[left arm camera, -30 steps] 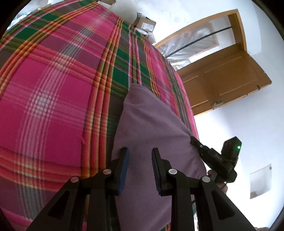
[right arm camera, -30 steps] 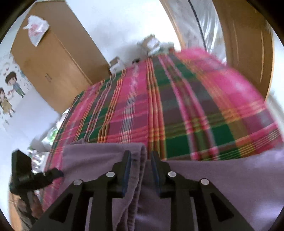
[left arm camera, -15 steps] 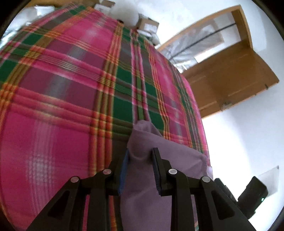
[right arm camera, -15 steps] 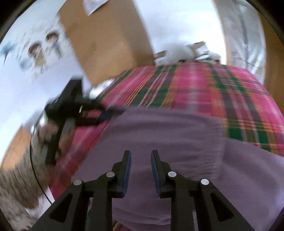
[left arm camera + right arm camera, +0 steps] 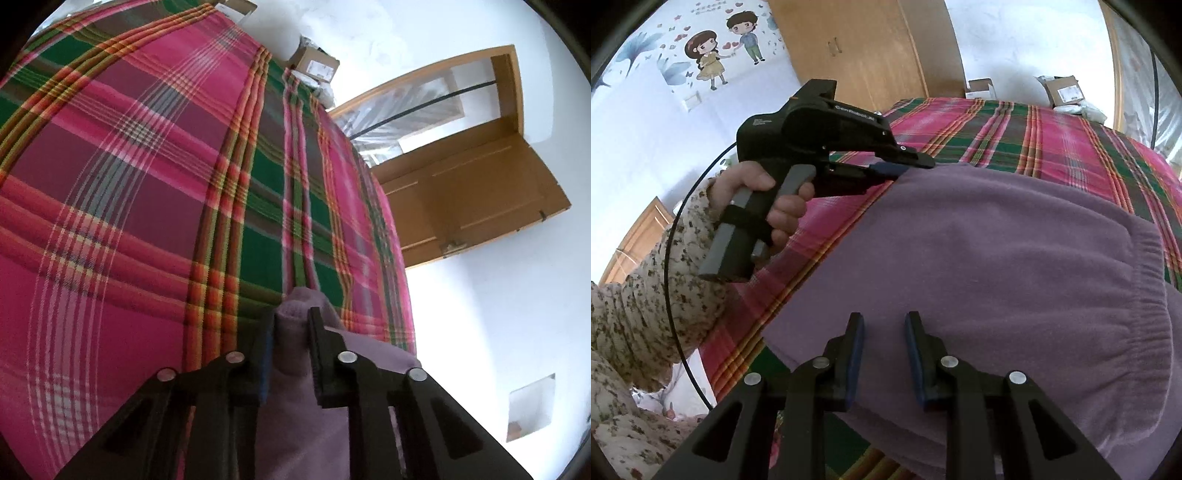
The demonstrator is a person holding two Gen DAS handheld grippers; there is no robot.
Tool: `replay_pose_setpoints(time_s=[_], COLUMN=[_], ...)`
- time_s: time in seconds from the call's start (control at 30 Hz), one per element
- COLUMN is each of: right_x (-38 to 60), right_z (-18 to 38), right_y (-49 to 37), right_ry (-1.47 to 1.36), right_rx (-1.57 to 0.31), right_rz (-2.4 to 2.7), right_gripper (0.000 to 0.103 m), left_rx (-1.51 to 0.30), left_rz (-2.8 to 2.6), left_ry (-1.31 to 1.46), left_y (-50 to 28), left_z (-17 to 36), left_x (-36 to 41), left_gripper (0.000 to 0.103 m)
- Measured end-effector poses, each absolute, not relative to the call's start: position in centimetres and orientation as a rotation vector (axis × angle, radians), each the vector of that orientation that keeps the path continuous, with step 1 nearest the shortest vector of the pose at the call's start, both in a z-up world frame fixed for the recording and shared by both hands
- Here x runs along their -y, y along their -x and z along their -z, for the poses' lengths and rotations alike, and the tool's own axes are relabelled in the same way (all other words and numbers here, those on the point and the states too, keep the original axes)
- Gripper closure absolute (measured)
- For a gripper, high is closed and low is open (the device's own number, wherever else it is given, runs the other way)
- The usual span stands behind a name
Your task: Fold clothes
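Change: since half a second earlier my left view had tipped back along the bed, so less purple cloth filled its lower part; my right view had sharpened from a blur and the other tool sat closer to the cloth's far corner.
Bedspread: I saw the plaid bedspread (image 5: 155, 206) in pink, green and orange, covering the whole bed under the work.
Garment: the purple garment (image 5: 979, 258) lay on the near part of the bedspread, a soft fleecy fabric doubled over, with a gathered elastic band along its right edge.
Garment corner: in my left view only a bunched corner of it (image 5: 295, 332) rose between the fingers, the rest dropping out of the bottom of the picture.
Left gripper: my left gripper (image 5: 290, 328) was clamped on that corner, the cloth filling the narrow gap; from the right view it (image 5: 905, 166) met the far left corner of the cloth.
Left hand: the left hand (image 5: 764, 199) gripped the grey handle, sleeve in a small floral print.
Right gripper: my right gripper (image 5: 884, 332) hovered over the near edge with a narrow gap; I could not tell whether any cloth sat between the pads.
Hidden: the near hem lay behind the right gripper's black body; the garment's full outline was cut off at right and below.
Boxes: cardboard boxes (image 5: 314, 66) stood beyond the bed's far end.
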State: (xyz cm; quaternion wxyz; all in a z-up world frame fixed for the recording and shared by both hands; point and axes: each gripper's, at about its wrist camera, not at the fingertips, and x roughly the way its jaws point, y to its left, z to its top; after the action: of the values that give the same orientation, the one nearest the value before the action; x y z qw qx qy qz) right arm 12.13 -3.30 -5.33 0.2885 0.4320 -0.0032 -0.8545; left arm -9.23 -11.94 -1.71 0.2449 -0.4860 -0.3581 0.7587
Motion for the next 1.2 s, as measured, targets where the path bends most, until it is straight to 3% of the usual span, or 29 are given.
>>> replay_pose_setpoints(time_s=[0.3, 0.43, 0.47, 0.57, 0.97, 1.2], right_x=[3.5, 3.4, 3.4, 3.5, 4.1, 7.1], right_z=[5.3, 5.3, 5.4, 5.4, 4.4, 4.8], right_y=[-12.1, -12.2, -12.1, -11.9, -12.8, -14.2], right_ry=[-1.155, -1.160, -1.161, -1.162, -1.098, -1.049], right_rx=[0.007, 0.014, 0.016, 0.018, -0.054, -0.184], right_rz=[2.283, 2.282, 2.281, 2.281, 2.316, 2.308], right_gripper=[0.078, 0.078, 0.078, 0.078, 0.078, 0.067], left_rx=[0.920, 0.917, 0.917, 0.929, 0.902, 0.916], left_rz=[-2.063, -2.051, -2.052, -2.060, -2.077, -2.104], left_ry=[1.348, 1.350, 1.339, 1.322, 1.362, 1.380], left_y=[8.2, 8.3, 8.3, 9.0, 9.3, 7.0], left_z=[0.9, 1.1, 1.1, 0.9, 1.4, 0.6], left_x=[11.2, 10.9, 10.8, 10.6, 10.8, 13.4], left_gripper=[0.082, 0.083, 0.088, 0.090, 0.087, 0.082])
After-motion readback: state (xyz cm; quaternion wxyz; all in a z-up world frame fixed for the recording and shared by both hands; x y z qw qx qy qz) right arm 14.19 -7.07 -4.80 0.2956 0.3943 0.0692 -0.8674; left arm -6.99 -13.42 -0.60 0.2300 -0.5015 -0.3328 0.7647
